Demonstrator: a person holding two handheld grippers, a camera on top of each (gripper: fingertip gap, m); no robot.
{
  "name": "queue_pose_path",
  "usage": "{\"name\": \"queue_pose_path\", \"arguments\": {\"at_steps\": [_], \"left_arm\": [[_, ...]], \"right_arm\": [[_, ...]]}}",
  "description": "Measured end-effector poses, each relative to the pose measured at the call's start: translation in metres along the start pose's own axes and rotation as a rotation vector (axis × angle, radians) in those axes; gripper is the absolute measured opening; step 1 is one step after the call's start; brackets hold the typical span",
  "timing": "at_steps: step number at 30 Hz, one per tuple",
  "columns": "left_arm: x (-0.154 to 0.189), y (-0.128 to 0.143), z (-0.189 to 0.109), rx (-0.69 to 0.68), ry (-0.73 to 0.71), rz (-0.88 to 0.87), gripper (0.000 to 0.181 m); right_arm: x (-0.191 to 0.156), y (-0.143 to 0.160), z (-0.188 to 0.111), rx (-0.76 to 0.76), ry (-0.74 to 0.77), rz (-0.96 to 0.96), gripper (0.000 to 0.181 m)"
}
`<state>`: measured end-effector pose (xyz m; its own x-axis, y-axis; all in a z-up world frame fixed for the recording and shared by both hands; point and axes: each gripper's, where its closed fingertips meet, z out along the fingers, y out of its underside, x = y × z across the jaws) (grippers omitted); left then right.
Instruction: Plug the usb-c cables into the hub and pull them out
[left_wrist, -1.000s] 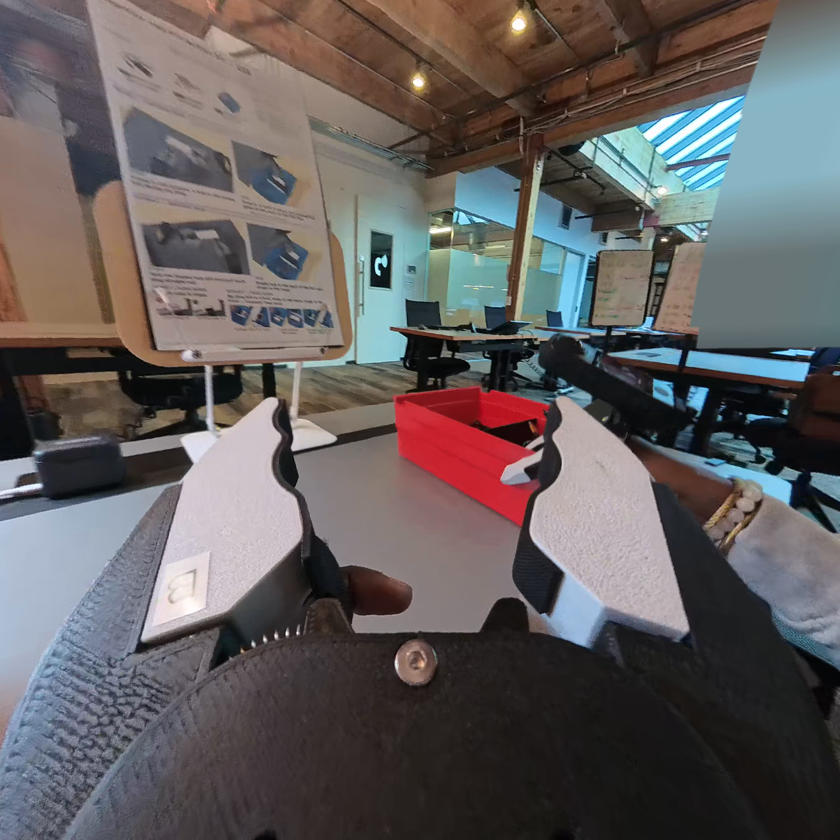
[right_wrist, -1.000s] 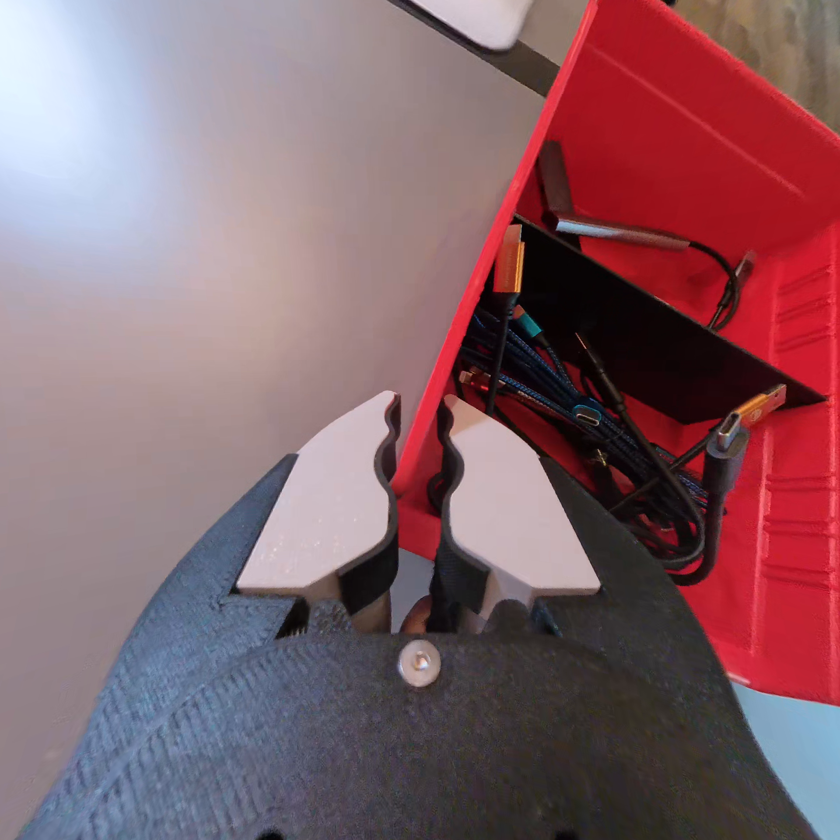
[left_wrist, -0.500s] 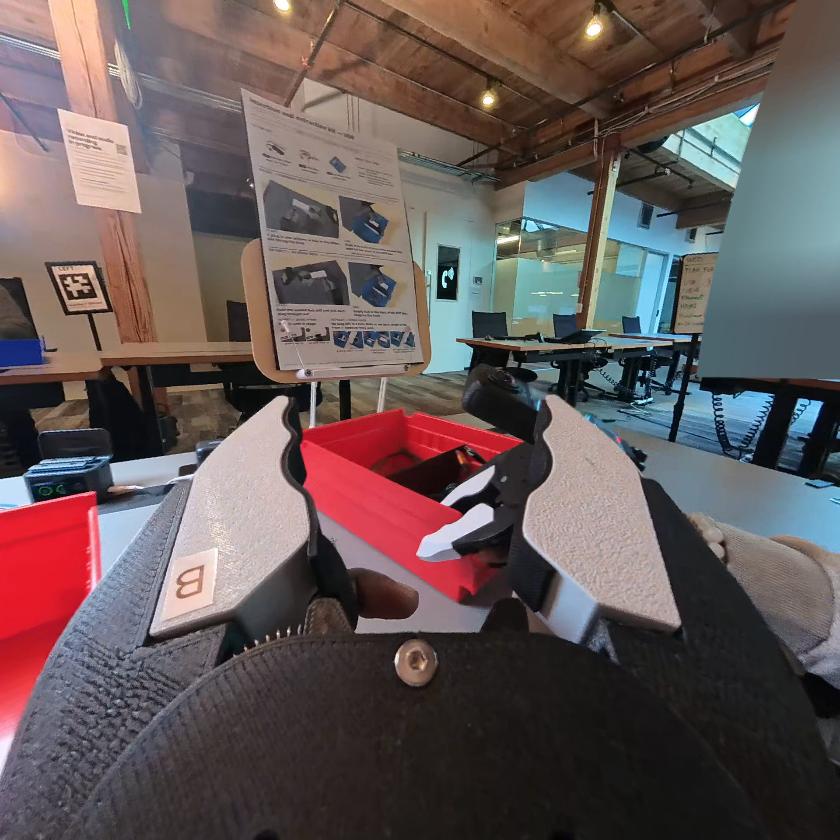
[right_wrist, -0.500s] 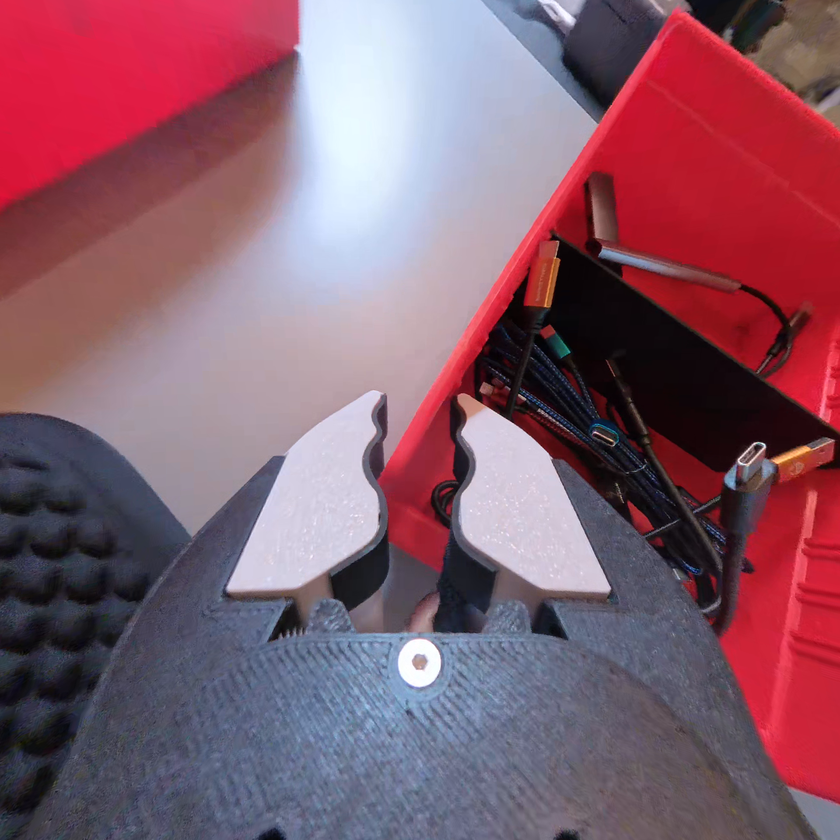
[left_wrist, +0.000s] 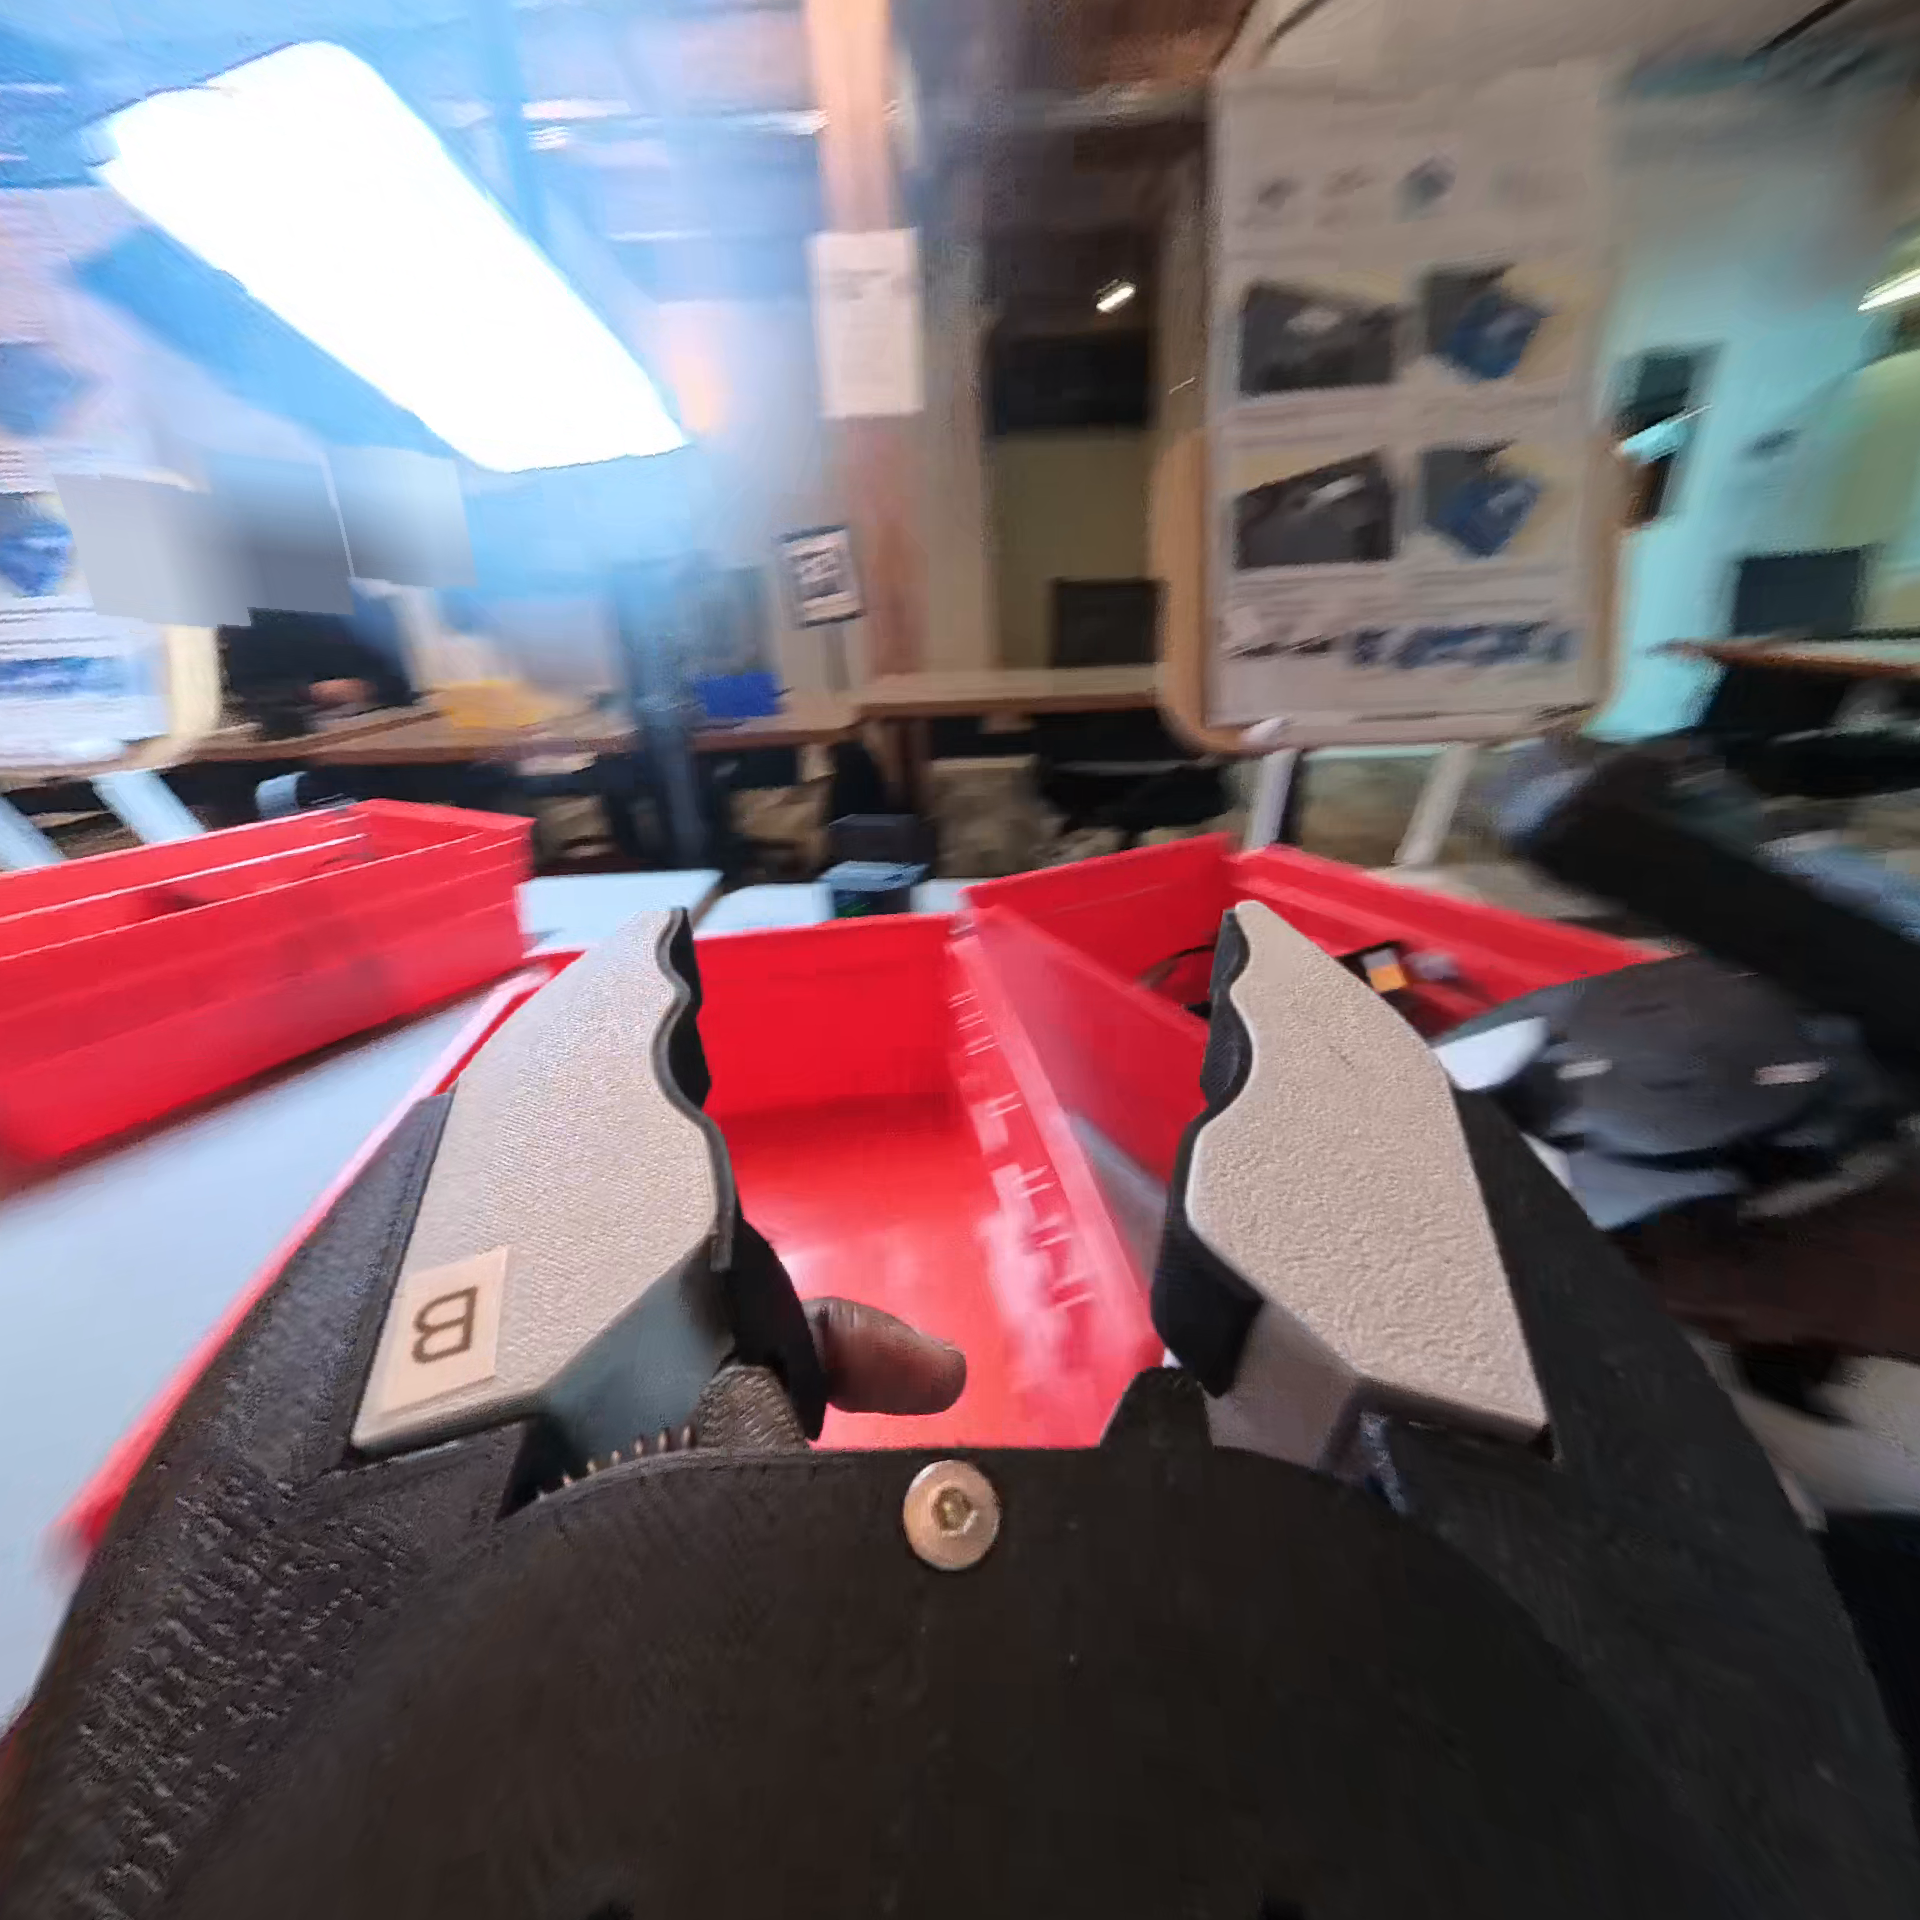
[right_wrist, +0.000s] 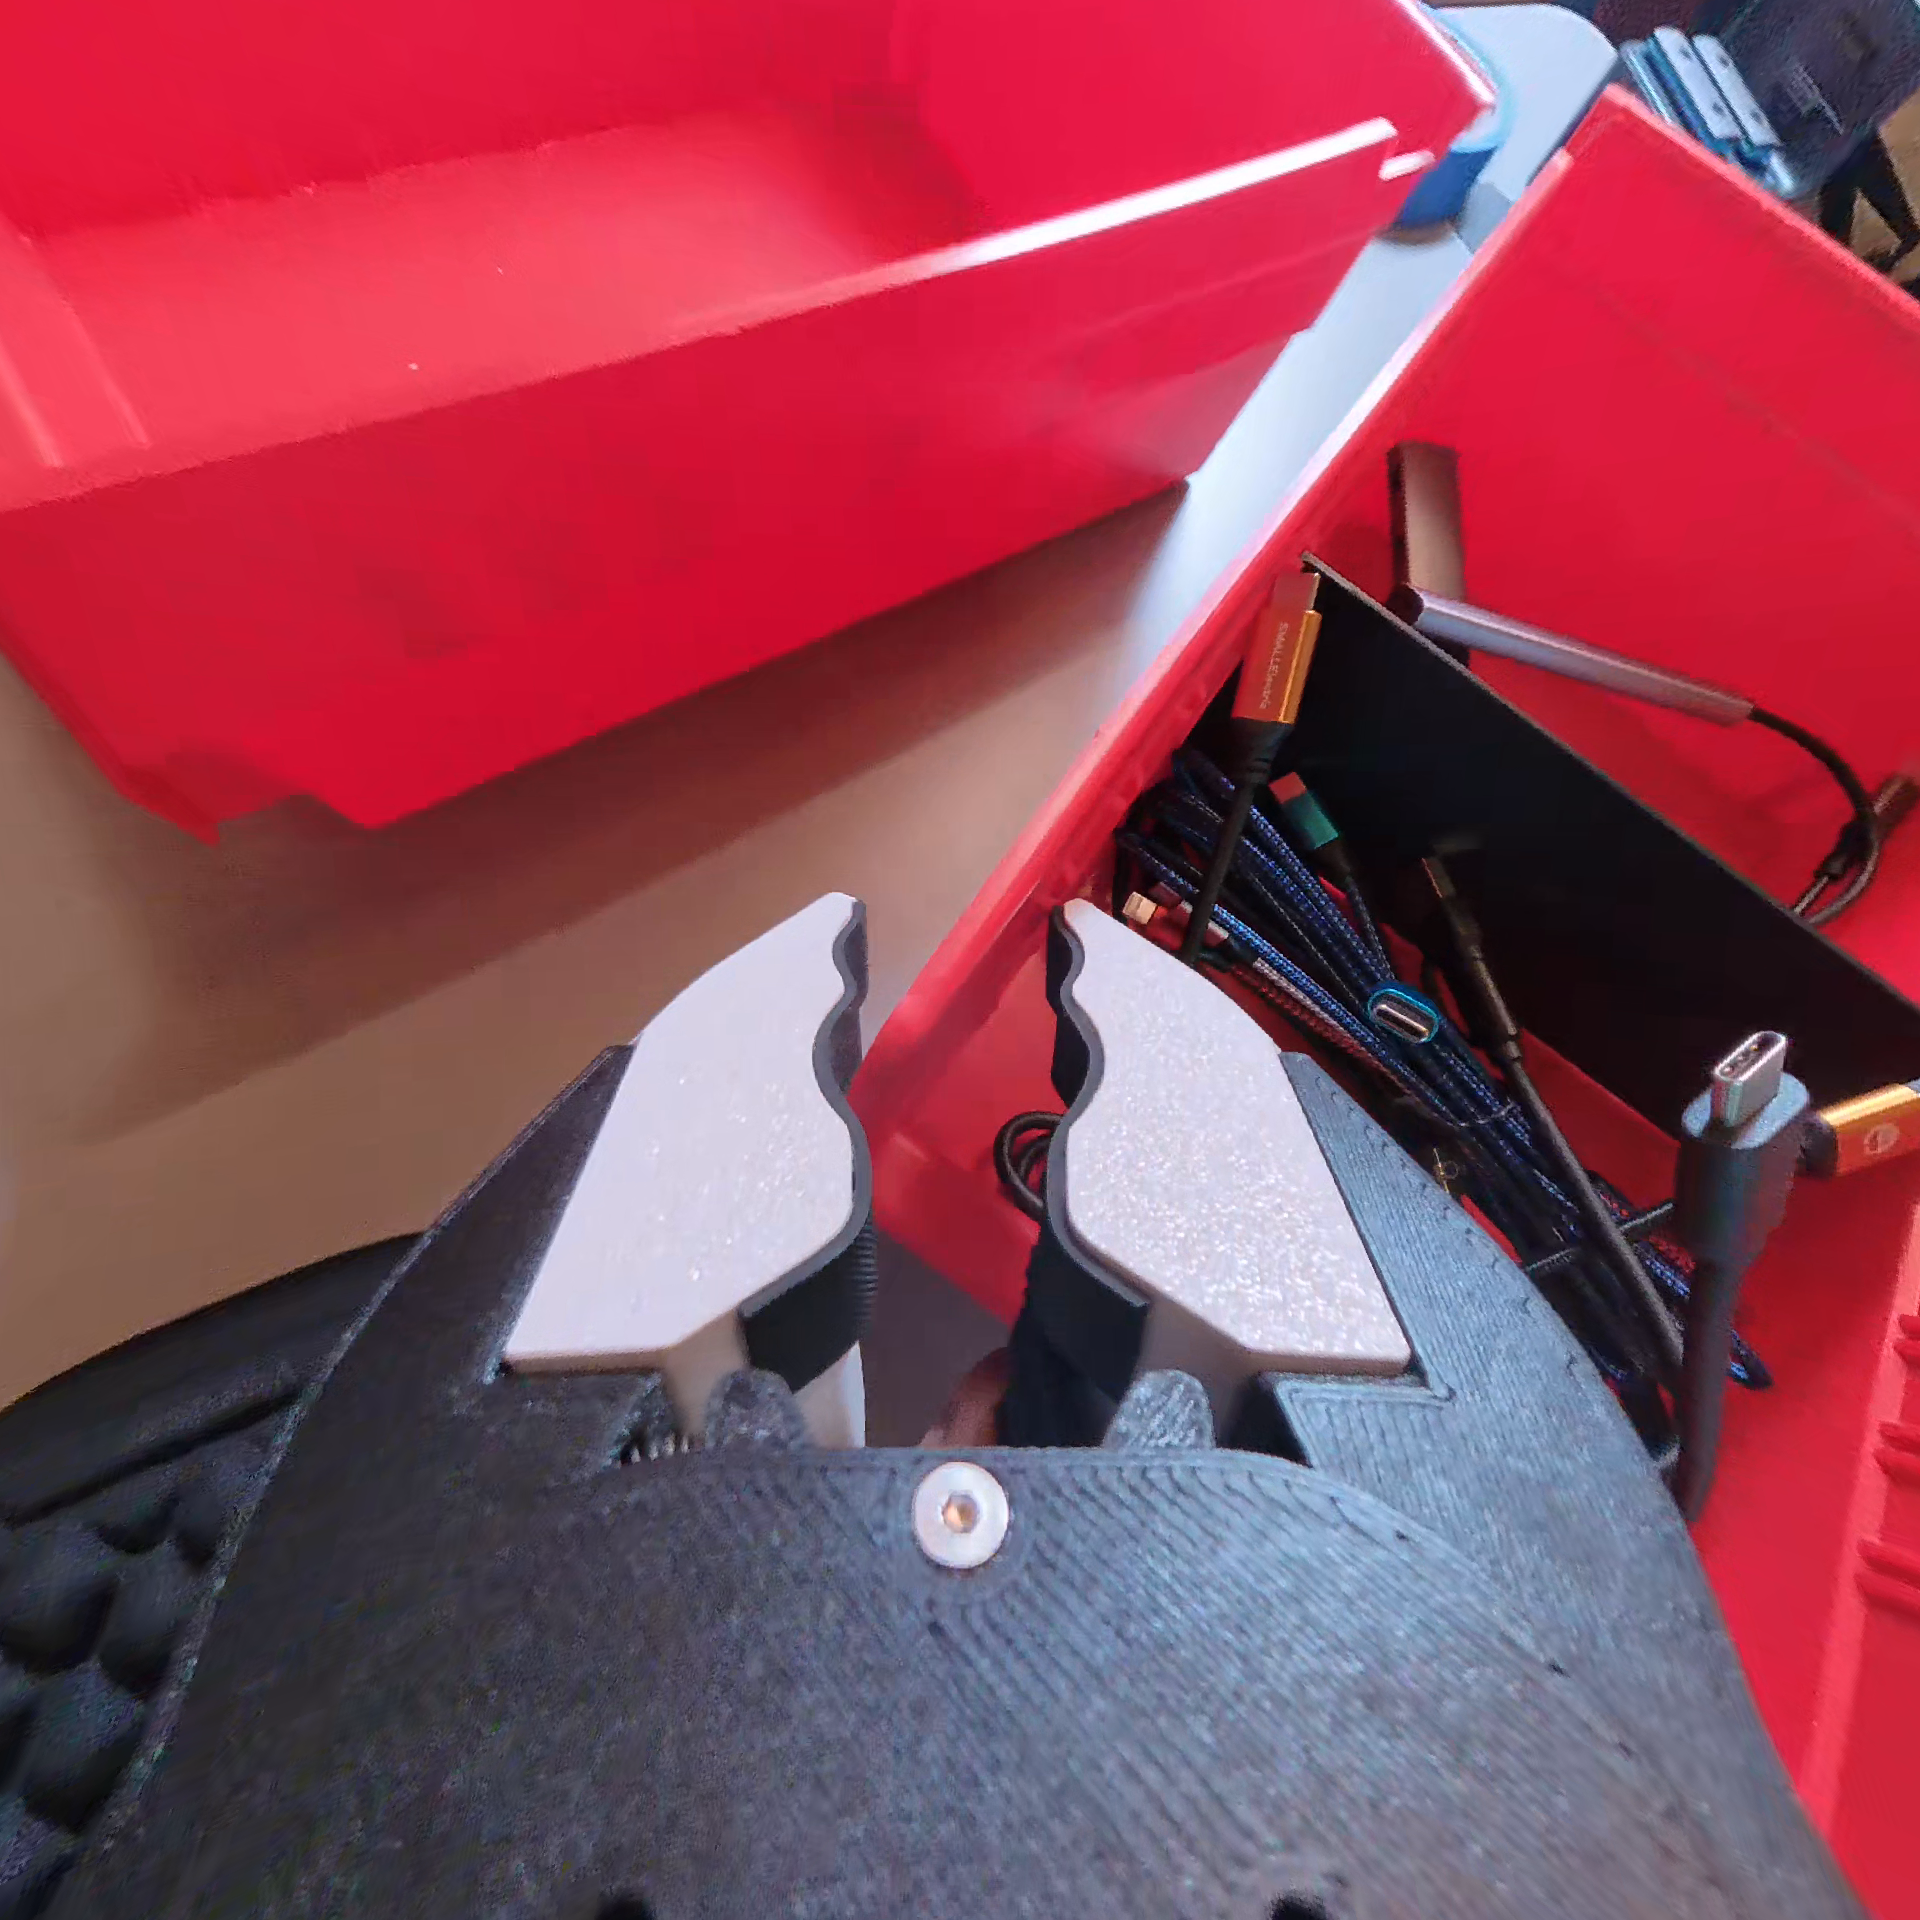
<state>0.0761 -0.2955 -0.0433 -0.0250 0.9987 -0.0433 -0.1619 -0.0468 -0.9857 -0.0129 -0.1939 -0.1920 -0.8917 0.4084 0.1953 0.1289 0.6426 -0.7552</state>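
A red bin (right_wrist: 1662, 364) holds a tangle of USB-C cables (right_wrist: 1351, 987) in its near compartment. A slim grey hub (right_wrist: 1558, 665) lies beyond a black divider (right_wrist: 1558, 883). A grey USB-C plug (right_wrist: 1745, 1091) and an orange plug (right_wrist: 1278, 655) stick up. My right gripper (right_wrist: 958, 920) sits astride this bin's near wall, one finger outside and one inside, with a narrow gap. My left gripper (left_wrist: 956, 925) is wide open and empty over an empty red bin (left_wrist: 883, 1195). The right gripper shows blurred at the right of the left wrist view (left_wrist: 1496, 1039).
The empty red bin (right_wrist: 623, 468) lies left of the cable bin across a strip of grey table (right_wrist: 520, 987). A third red bin (left_wrist: 260, 935) stands farther left. A poster stand (left_wrist: 1403, 416) rises behind. A blue tape roll (right_wrist: 1444, 177) sits at the back. The tips of one gripper are about 20 centimeters away from the tips of the other.
My left gripper has swung left, bringing two more red bins into view. My right gripper has stayed astride the cable bin's wall, and its gap has widened a little.
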Motion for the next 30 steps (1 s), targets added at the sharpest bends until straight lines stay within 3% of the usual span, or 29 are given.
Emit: {"name": "queue_pose_path", "arguments": {"at_steps": [4,8,14,17,21,25,28,30], "left_arm": [[-0.069,0.035,-0.014,-0.100,-0.193,0.011,0.094],[-0.120,0.085,-0.031,-0.287,-0.314,-0.056,0.094],[-0.137,0.100,-0.038,-0.306,-0.362,-0.015,0.067],[-0.143,0.099,-0.042,-0.337,-0.409,0.036,0.065],[-0.160,0.090,-0.053,-0.295,-0.533,0.117,0.070],[-0.159,0.128,-0.050,-0.415,-0.452,-0.031,0.076],[-0.158,0.131,-0.049,-0.383,-0.441,-0.004,0.049],[-0.158,0.131,-0.050,-0.385,-0.446,0.004,0.028]], "right_arm": [[-0.006,-0.007,0.006,0.028,-0.017,-0.012,0.034],[-0.011,-0.011,0.009,0.051,-0.050,-0.057,0.036],[-0.016,-0.014,0.012,0.082,-0.083,-0.070,0.041],[-0.018,-0.017,0.006,0.141,-0.111,-0.061,0.046],[-0.017,-0.046,-0.023,0.368,-0.097,0.000,0.064],[-0.040,-0.086,-0.067,0.696,-0.149,0.050,0.079],[-0.069,-0.087,-0.066,0.725,-0.178,-0.003,0.091],[-0.087,-0.078,-0.054,0.668,-0.199,-0.063,0.087]]}}
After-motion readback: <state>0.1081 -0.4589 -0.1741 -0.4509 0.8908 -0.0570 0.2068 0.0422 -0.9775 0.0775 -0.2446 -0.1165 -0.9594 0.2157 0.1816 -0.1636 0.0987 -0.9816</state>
